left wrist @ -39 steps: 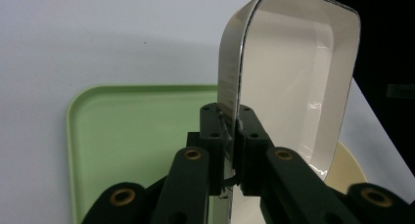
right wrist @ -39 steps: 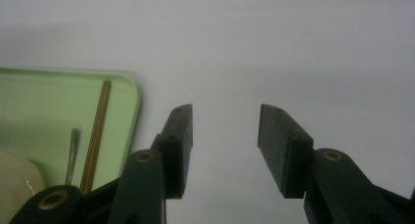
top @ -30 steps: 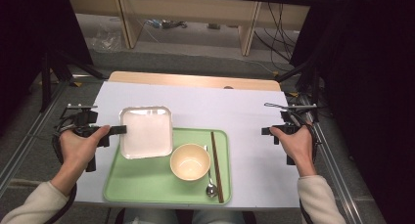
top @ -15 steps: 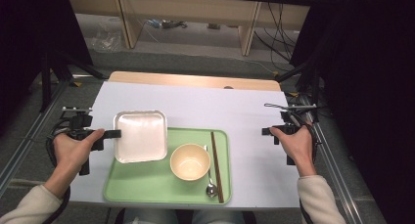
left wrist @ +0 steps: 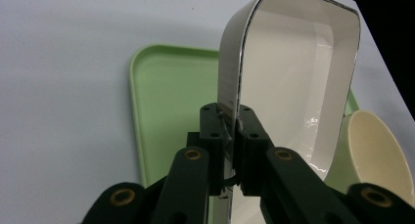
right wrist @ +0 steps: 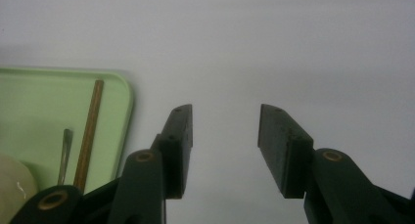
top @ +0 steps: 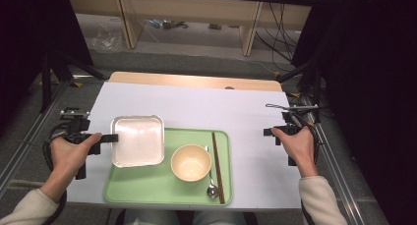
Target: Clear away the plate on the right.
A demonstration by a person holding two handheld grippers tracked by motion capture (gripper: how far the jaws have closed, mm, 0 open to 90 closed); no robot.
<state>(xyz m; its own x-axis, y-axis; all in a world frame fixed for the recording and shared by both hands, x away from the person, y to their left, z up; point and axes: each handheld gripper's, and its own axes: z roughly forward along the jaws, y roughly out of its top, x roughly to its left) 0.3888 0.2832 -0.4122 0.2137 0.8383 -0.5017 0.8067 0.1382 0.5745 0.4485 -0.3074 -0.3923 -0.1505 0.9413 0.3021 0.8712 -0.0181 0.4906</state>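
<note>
Left tongs [top: 109, 137] pinch an empty white dish [top: 137, 139] over the green tray [top: 147, 185]; right tongs [top: 268, 132] spread.

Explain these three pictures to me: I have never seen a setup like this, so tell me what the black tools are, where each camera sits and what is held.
A person sits at a white table with a hand-held clamp in each hand. One camera looks down from above; the others ride on the clamps. The left gripper is shut on the rim of a white square dish, held over a green tray. On the tray lie a cream bowl, a spoon and chopsticks. The right gripper rests open and empty beside the tray.
</note>
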